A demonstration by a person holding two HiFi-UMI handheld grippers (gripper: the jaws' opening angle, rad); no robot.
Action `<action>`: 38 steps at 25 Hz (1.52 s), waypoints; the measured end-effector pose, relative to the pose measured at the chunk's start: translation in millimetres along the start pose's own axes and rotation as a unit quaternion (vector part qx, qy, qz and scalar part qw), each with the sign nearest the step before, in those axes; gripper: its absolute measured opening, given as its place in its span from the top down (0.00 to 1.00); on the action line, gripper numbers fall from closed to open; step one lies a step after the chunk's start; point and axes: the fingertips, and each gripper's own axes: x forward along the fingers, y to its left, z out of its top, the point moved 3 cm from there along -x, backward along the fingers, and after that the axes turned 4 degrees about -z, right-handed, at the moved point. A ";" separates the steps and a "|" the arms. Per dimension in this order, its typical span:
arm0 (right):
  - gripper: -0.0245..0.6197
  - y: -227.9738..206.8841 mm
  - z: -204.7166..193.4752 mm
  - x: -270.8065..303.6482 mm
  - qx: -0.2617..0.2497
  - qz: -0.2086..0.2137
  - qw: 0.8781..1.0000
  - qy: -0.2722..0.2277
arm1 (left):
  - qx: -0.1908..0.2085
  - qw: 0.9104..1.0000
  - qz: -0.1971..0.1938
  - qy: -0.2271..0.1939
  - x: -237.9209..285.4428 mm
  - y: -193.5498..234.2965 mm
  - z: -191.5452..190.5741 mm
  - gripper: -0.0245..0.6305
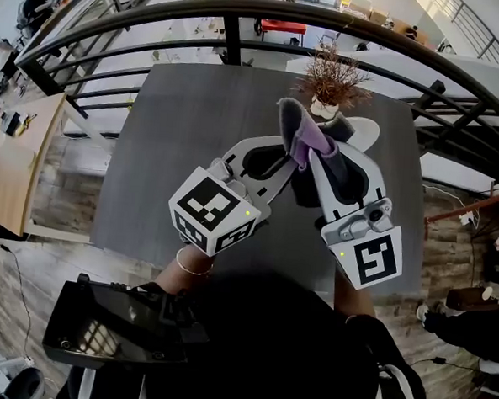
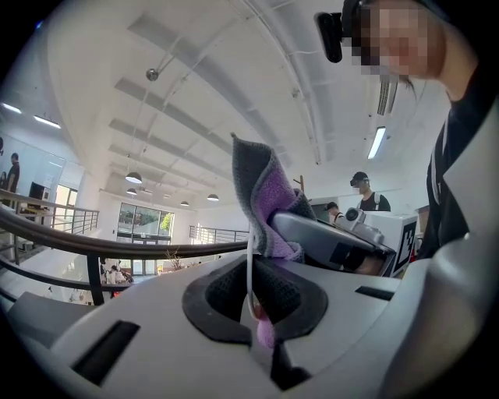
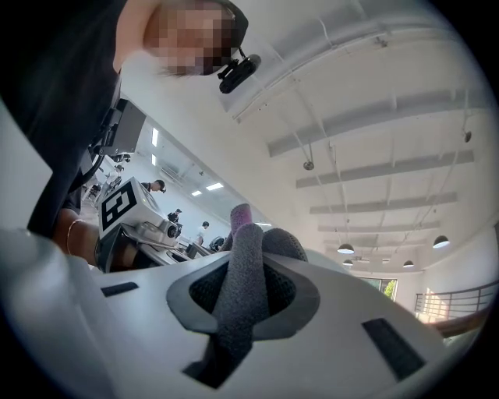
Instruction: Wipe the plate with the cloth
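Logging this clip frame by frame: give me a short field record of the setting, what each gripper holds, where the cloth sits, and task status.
setting: dark grey table beside a railing, potted plant at the table's far edge
left gripper: shut on the plate, which shows as a thin white edge between its jaws
right gripper: shut on the cloth
cloth: grey and purple, draped over the plate's edge
position: both grippers held in the air over the table
status: cloth at the plate, both held

Open tabletop [image 1: 177, 148] left of potted plant [image 1: 331, 83]
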 end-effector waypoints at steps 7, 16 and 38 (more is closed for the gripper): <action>0.90 -14.8 -0.4 -2.3 0.011 -0.027 1.000 -0.008 | -0.003 1.000 0.003 -0.004 -1.4 0.7 1.2 0.94; 0.90 -44.6 -12.8 -19.0 0.010 -0.082 0.996 0.022 | 0.001 1.000 0.000 -0.003 -4.3 -1.5 4.3 0.94; 0.90 -66.8 -25.4 -36.0 0.002 -0.124 0.991 0.049 | -0.001 1.000 0.001 0.002 -9.2 1.7 3.2 0.94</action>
